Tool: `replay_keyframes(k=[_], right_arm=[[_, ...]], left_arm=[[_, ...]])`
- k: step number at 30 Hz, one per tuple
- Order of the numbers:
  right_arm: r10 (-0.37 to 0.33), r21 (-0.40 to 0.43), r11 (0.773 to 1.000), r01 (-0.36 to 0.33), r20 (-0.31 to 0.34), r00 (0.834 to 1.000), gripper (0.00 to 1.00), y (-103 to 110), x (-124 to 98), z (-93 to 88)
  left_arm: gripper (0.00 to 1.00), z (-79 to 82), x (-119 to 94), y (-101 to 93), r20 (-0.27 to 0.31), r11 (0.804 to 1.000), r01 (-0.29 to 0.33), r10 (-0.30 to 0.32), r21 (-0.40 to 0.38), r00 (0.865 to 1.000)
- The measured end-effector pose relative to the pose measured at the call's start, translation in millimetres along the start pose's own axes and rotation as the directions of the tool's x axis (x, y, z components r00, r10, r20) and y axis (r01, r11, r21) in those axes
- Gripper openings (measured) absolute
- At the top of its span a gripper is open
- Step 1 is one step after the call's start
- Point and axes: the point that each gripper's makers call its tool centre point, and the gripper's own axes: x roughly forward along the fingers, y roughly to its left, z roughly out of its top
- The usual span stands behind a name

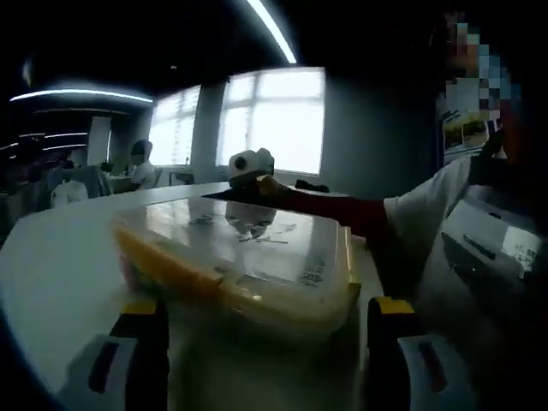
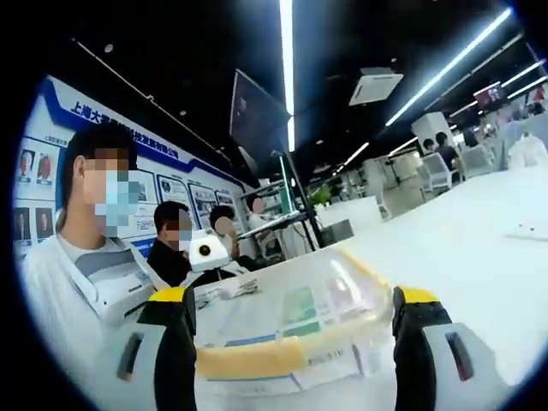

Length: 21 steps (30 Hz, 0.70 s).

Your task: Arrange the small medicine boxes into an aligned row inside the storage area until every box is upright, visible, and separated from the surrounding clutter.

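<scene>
Ahead of me in the left gripper view a white desk (image 1: 60, 265) runs toward a wall of tall bright windows (image 1: 272, 120), daylight washing through them. The ceiling above is dark, crossed by a straight light strip (image 1: 272, 30) and a curved one (image 1: 81, 94) off to the side. People sit at other tables (image 1: 128, 175) near the glass.

In the right gripper view the same pale desk (image 2: 479, 231) stretches away under long ceiling light strips (image 2: 287, 60), with a ceiling air unit (image 2: 374, 86) among them. A blue-and-white poster wall (image 2: 163, 184) stands behind several seated people (image 2: 175, 248), with a metal shelf rack (image 2: 287, 210) beside it. White chairs (image 2: 437, 171) stand further off.
</scene>
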Motion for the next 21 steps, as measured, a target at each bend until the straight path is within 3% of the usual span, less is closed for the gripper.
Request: replay_keyframes(k=[3,7,11,21], right_arm=[[0.006,-0.013,1.0,-0.006,0.005,1.0,0.93,2.5,-1.0,-1.1],[0.009,-0.092,0.996,-0.013,-0.041,0.999,0.91,6.9,-8.1,-9.5],[0.004,-0.09,0.996,-0.006,-0.031,1.0,0.91,13.7,-20.9,-11.5],[-0.101,-0.198,0.976,0.086,-0.066,0.993,0.9,26.6,-50.7,-23.0]], left_arm=[[0.9,8.9,-3.6,10.3,0.057,0.999,-0.018,0.019,-0.027,0.998],[0.95,8.4,-8.0,14.5,0.051,0.999,-0.037,0.036,0.003,0.998],[0.95,8.8,-20.2,26.3,0.06,0.996,-0.084,0.082,0.03,0.995],[0.98,4.1,-33.0,53.2,0.033,0.992,-0.126,0.126,-0.009,0.991]])
